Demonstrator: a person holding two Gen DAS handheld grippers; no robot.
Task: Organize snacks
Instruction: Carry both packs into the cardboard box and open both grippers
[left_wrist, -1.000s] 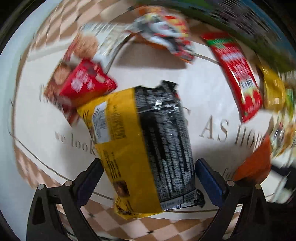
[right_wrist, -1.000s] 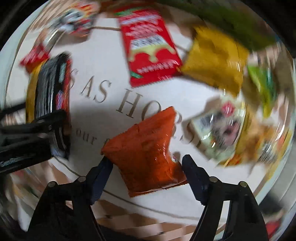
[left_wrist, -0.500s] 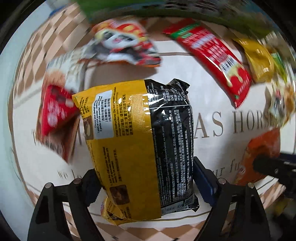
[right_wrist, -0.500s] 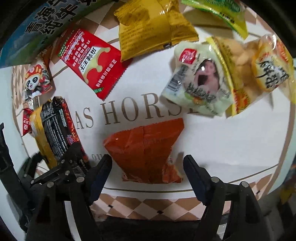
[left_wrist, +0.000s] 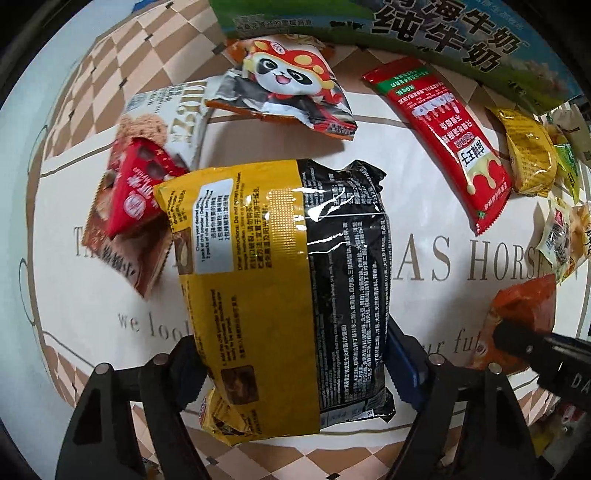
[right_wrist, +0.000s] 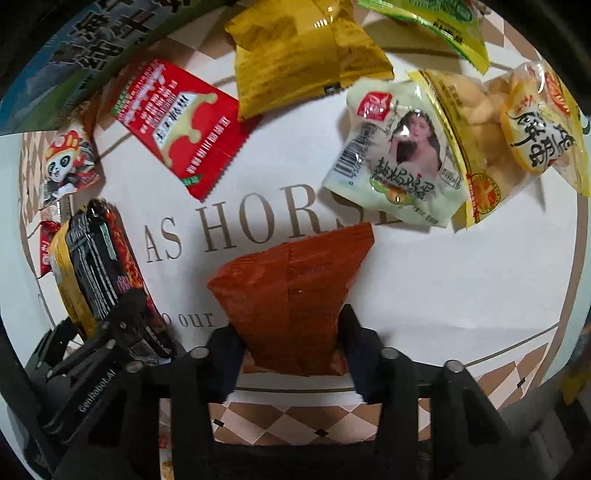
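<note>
My left gripper (left_wrist: 295, 360) is shut on a big yellow and black noodle pack (left_wrist: 288, 280), its fingers pressed against both sides near the pack's lower end. The pack also shows at the left of the right wrist view (right_wrist: 96, 273). My right gripper (right_wrist: 291, 343) is shut on an orange snack packet (right_wrist: 295, 295), its fingers against both sides of the packet's near end. That packet and the right gripper's finger show at the right edge of the left wrist view (left_wrist: 517, 325).
On the lettered white mat (left_wrist: 424, 177) lie a panda packet (left_wrist: 288, 85), a long red packet (left_wrist: 447, 140), a red and brown packet pile (left_wrist: 133, 206), a yellow bag (right_wrist: 303, 51), a white egg packet (right_wrist: 399, 158) and yellow snack bags (right_wrist: 517, 122). A milk carton box (left_wrist: 443, 33) stands behind.
Both grippers have closed in from open onto their packets: the left around the noodle pack, the right around the orange packet. The views have steadied.
</note>
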